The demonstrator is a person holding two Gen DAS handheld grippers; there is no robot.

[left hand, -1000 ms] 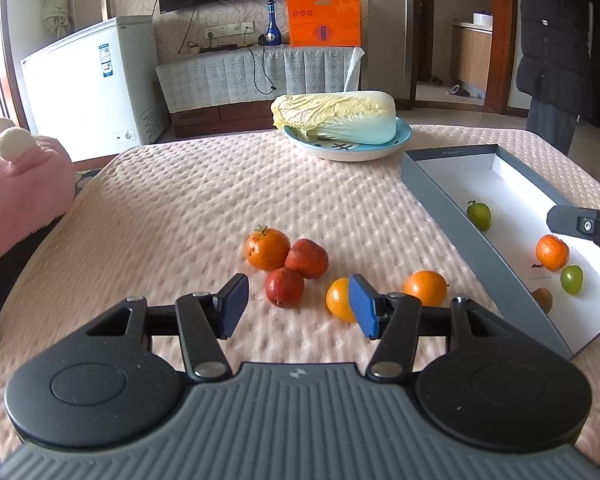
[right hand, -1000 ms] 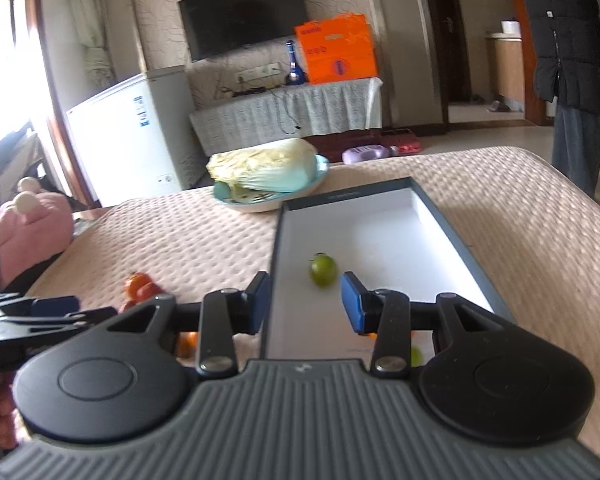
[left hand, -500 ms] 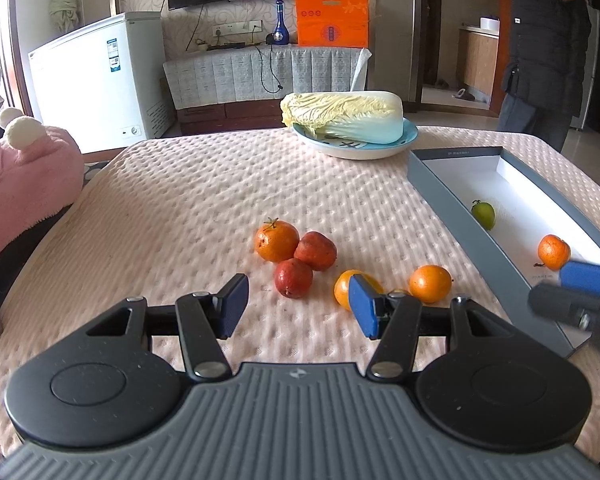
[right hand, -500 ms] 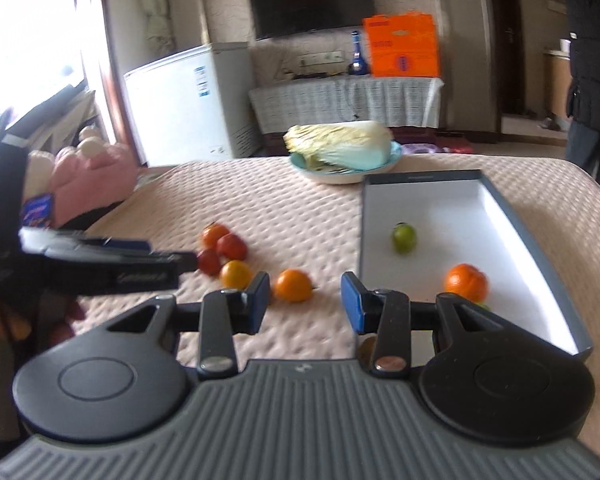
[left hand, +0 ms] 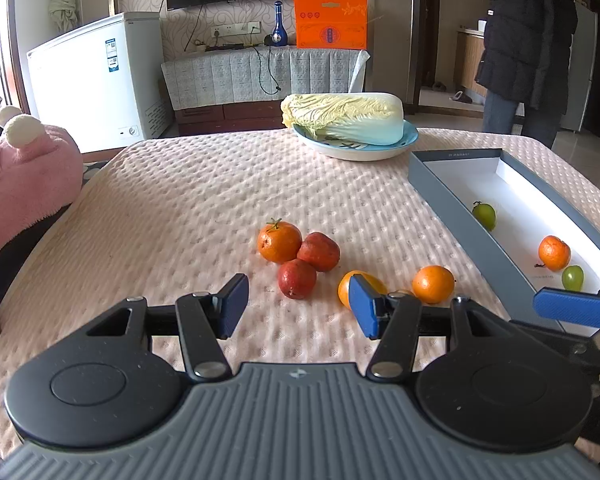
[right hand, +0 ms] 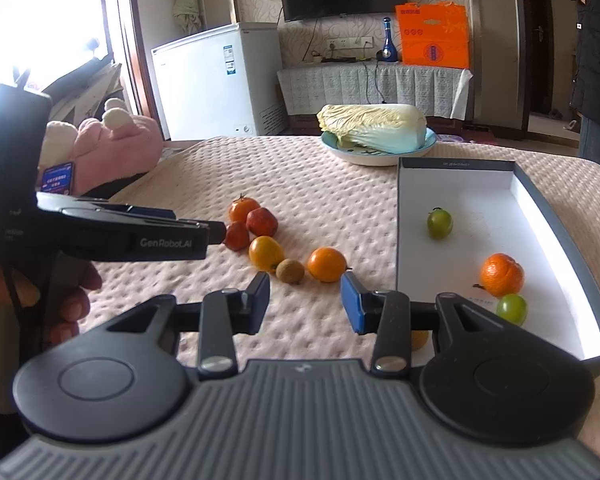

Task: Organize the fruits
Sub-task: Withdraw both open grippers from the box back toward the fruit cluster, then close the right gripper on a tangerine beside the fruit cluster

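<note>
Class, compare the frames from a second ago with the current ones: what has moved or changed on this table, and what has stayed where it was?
The right gripper swung left, from facing the grey box toward the loose fruit on the cloth, now lining up with the orange. Nothing was gripped or released; both it and the left gripper are open and empty. Fruit, box, and cabbage plate stayed put.

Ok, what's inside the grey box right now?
The grey box holds a tangerine and two green fruits. Its near corner is hidden behind the right gripper.
</note>
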